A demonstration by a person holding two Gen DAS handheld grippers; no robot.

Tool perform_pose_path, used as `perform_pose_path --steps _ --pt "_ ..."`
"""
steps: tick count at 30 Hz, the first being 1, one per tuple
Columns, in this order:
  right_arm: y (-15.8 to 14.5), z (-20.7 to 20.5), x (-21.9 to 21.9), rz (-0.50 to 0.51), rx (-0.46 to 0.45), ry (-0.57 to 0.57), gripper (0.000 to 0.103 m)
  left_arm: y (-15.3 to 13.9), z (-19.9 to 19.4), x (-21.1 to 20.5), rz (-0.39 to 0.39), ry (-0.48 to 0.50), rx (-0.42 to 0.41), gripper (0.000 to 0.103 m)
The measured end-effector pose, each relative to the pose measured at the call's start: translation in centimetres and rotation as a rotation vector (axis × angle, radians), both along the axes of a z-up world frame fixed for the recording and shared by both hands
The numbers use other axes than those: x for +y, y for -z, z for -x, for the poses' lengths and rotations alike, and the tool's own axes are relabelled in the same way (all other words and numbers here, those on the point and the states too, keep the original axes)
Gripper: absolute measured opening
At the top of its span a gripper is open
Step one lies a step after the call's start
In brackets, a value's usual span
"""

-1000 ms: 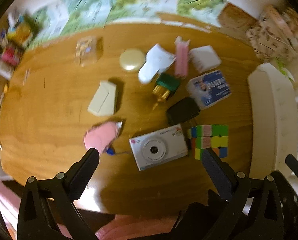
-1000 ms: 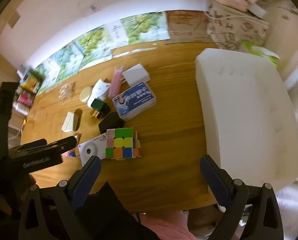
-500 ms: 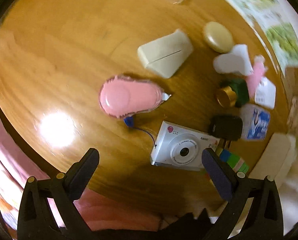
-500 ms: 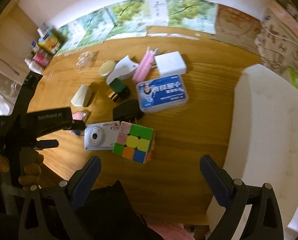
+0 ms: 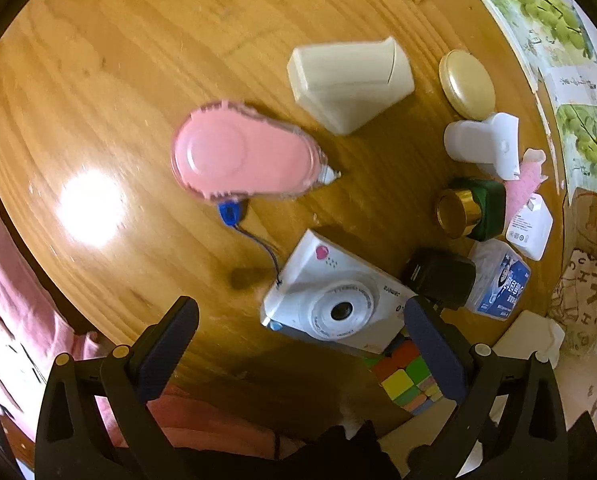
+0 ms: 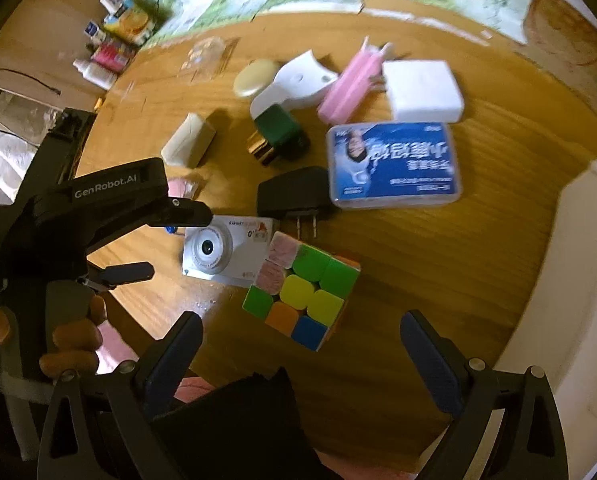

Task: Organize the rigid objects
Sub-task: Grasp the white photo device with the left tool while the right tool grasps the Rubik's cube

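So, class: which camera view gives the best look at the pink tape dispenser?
The left wrist view: the pink tape dispenser lies whole and large mid-table. In the right wrist view only a pink sliver shows behind the left gripper.

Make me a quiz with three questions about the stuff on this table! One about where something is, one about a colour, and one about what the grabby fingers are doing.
1. What touches the white camera on its right side, in the right wrist view?
A. the puzzle cube
B. the gold round lid
C. the white bin

2. What colour is the flat oval gadget in the left wrist view?
A. green
B. pink
C. black

3. What is the left gripper doing?
A. squeezing the camera
B. holding the cube
C. open, holding nothing

Answers:
1. A, the cube's corner sits against the camera's edge.
2. B, its whole top is pink.
3. C, its fingers are spread wide with only table and camera seen between them.
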State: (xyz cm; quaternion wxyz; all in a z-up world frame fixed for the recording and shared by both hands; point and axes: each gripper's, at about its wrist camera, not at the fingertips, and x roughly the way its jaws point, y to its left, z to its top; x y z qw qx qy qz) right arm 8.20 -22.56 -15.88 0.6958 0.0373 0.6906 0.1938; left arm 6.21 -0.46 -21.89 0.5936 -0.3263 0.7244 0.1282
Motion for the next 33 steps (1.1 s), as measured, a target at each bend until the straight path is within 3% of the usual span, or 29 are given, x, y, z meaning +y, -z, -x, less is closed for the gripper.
perform_pose_path --steps 6,16,19,33 --pt "1.8 -1.1 0.1 -0.013 0.062 -0.005 0.1 1.9 1.6 0.2 0.016 -0.051 0.024 0.102" --pt "3.8 -2.5 -0.4 -0.057 0.124 0.036 0.1 2.8 1.3 -0.6 0.041 -0.138 0.059 0.102" --pt "4.2 -2.7 -1.0 -0.068 0.142 0.054 0.093 3.4 1.7 -0.8 0.052 -0.152 0.069 0.102" --pt "5.3 -3.3 -2.0 -0.093 0.18 0.107 0.088 3.5 -0.3 -0.6 0.051 -0.182 0.083 0.099"
